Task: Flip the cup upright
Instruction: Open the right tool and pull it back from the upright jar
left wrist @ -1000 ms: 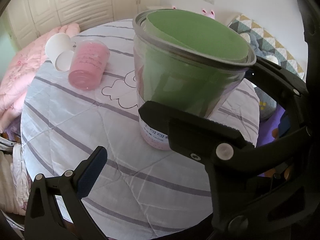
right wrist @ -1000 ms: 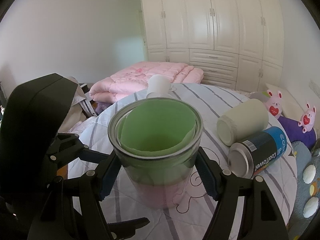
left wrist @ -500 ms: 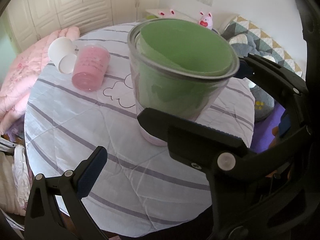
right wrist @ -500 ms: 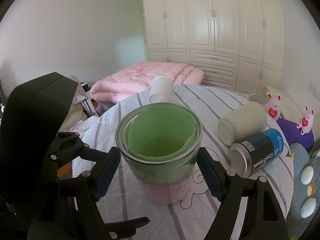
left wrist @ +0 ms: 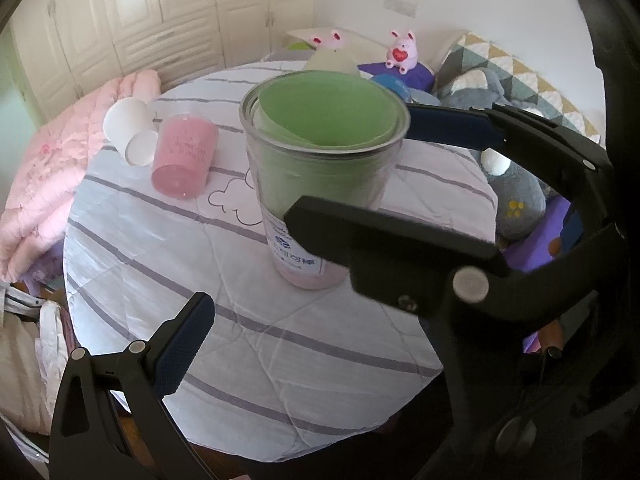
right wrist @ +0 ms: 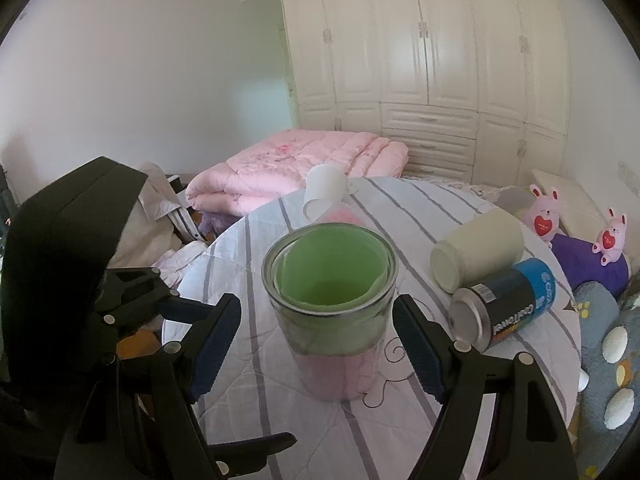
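Note:
A clear cup with a green liner and pink base [left wrist: 320, 184] stands upright on the round striped table [left wrist: 248, 344]. It also shows in the right wrist view [right wrist: 332, 312]. My right gripper [right wrist: 316, 344] is open, its blue-padded fingers on either side of the cup and apart from it. In the left wrist view the right gripper's black fingers [left wrist: 392, 240] flank the cup. My left gripper [left wrist: 320, 320] is open and empty, with only its left finger [left wrist: 180, 344] showing, near the table's front edge.
A pink cup [left wrist: 184, 160] and a white cup [left wrist: 128, 128] lie on their sides at the far left. A cream cup [right wrist: 480, 252] and a blue can [right wrist: 504, 304] lie on the right. A pink quilt [right wrist: 296, 168] and plush toys [right wrist: 544, 216] lie beyond the table.
My right gripper has opened off the cup and both grippers have drawn back from it. The cup stays standing upright on the table.

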`<action>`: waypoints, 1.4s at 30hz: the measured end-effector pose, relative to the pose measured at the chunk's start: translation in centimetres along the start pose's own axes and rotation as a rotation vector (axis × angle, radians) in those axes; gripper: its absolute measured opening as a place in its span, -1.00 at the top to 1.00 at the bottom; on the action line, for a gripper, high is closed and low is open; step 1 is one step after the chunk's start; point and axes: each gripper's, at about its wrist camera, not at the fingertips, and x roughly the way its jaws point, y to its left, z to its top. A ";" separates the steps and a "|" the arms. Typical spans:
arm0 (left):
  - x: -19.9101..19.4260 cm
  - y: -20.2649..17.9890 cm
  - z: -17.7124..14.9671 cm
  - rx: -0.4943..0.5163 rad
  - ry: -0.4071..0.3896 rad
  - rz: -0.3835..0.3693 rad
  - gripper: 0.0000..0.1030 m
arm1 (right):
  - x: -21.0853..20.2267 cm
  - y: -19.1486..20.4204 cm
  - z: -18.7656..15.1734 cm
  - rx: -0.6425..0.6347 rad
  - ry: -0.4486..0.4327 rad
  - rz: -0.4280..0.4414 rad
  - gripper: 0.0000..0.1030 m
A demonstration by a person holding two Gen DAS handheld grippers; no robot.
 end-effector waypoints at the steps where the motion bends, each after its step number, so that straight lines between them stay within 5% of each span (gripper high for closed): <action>1: -0.1 -0.1 0.0 0.004 -0.002 0.001 -0.99 | -0.1 -0.1 0.0 0.004 -0.002 0.002 -0.54; 10: -2.6 -1.5 0.4 0.044 -0.054 0.038 -0.99 | -2.8 -0.6 0.6 0.033 -0.034 0.031 -0.55; 18: -6.5 -3.0 1.6 0.071 -0.180 0.106 -0.99 | -6.4 -1.4 2.2 0.097 -0.051 0.107 -0.57; 29: -9.1 -2.4 3.6 -0.041 -0.292 0.311 -0.99 | -10.9 -5.4 4.5 0.239 -0.094 -0.074 -0.60; 42: -9.2 -2.4 6.4 -0.129 -0.305 0.272 -0.99 | -10.3 -7.4 4.9 0.252 -0.060 -0.166 -0.61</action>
